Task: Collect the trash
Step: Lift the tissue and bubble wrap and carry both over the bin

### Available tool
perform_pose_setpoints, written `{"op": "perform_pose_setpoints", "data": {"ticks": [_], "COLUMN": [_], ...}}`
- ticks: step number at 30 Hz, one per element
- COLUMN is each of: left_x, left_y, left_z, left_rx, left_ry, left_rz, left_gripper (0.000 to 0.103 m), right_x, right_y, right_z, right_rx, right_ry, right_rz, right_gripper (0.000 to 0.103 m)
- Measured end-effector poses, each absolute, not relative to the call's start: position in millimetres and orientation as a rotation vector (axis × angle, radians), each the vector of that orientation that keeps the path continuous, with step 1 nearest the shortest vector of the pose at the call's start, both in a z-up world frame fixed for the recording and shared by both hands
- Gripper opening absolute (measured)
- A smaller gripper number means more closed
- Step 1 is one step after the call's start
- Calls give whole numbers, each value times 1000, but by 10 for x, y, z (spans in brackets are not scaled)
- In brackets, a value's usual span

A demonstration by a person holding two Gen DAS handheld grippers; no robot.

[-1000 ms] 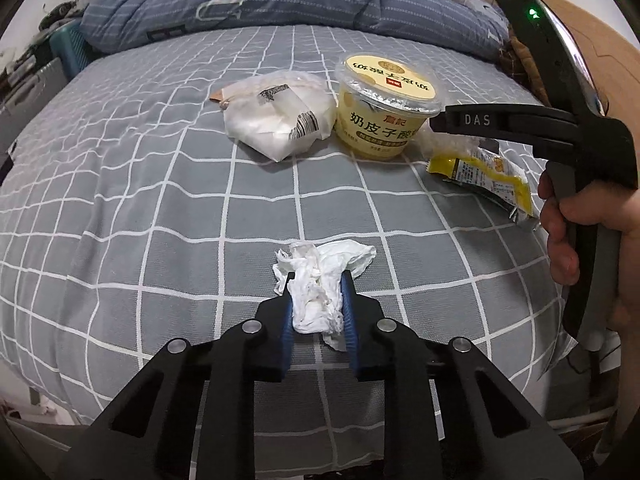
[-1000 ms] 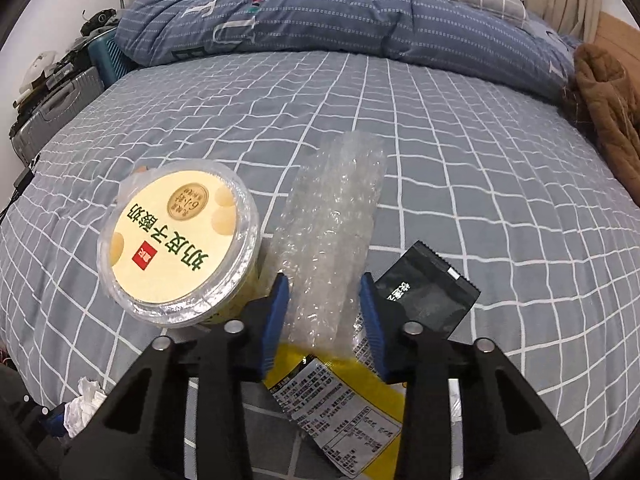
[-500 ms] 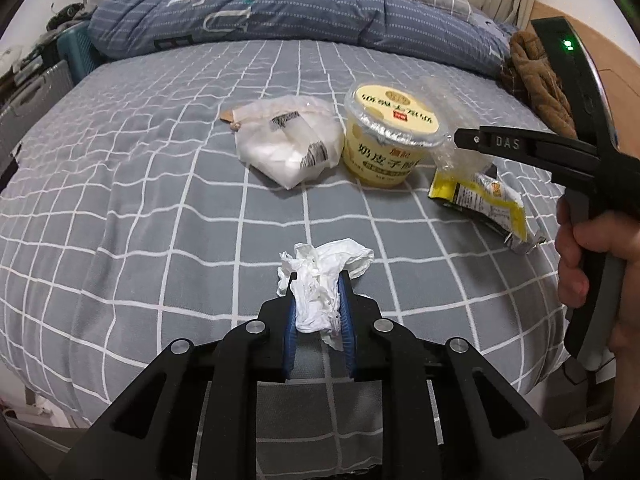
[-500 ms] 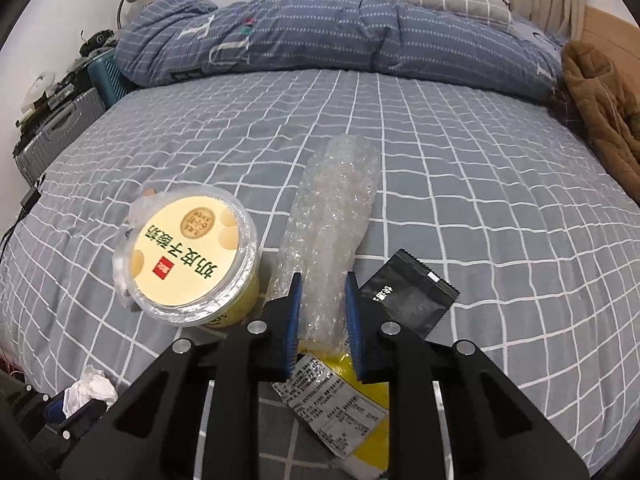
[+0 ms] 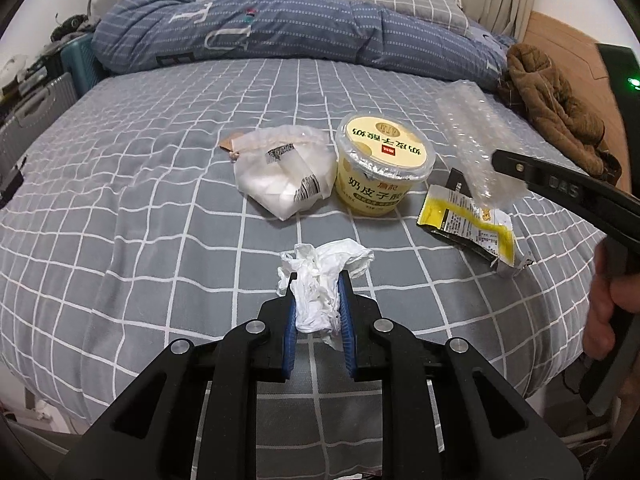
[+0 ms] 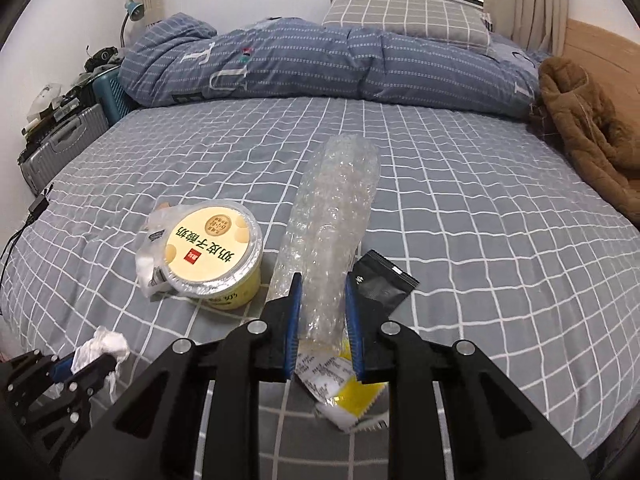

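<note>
My left gripper (image 5: pixel 317 280) is shut on a crumpled white tissue (image 5: pixel 324 276), lifted above the grey checked bed (image 5: pixel 160 200). My right gripper (image 6: pixel 323 280) is shut on a strip of clear bubble wrap (image 6: pixel 332 216) and holds it off the bed; the wrap also shows in the left wrist view (image 5: pixel 472 140). On the bed lie a yellow lidded cup (image 5: pixel 382 168), a white plastic bag (image 5: pixel 288 176), a yellow torn wrapper (image 5: pixel 468 224) and a small black sachet (image 6: pixel 380 284).
A rolled blue duvet (image 5: pixel 300 28) and a pillow (image 6: pixel 408 16) lie at the far end. A brown fleece garment (image 6: pixel 592 128) lies at the right edge. Suitcases (image 6: pixel 60 148) stand left of the bed. The bed's near edge is just below the grippers.
Both grippers have risen and pulled back with their loads. The right gripper closed on the bubble wrap and lifted it off the bed. The tissue stays held.
</note>
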State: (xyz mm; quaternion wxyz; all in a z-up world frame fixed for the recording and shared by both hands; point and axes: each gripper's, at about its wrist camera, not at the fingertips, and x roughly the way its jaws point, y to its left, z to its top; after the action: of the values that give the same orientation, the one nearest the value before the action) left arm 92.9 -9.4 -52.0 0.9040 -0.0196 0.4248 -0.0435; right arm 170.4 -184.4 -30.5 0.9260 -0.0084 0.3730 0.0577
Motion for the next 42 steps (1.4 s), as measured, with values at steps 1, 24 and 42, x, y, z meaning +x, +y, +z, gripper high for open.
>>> {"op": "perform_pose_setpoints", "data": {"ticks": [1, 24, 42], "left_x": [927, 521, -31], "left_y": [-92, -206, -307], "left_z": [-521, -271, -328], "left_rx": [-39, -41, -52], "left_ry": [876, 833, 848], "left_rz": [-90, -136, -167], "left_gripper": [17, 17, 18], "right_x": [1668, 833, 256], "right_y": [-1859, -1934, -1834], "right_z": [-280, -83, -60], "right_rx": [-19, -62, -63], "right_ry": [760, 731, 723], "right_rz": [117, 97, 106], "right_gripper": [19, 19, 19]}}
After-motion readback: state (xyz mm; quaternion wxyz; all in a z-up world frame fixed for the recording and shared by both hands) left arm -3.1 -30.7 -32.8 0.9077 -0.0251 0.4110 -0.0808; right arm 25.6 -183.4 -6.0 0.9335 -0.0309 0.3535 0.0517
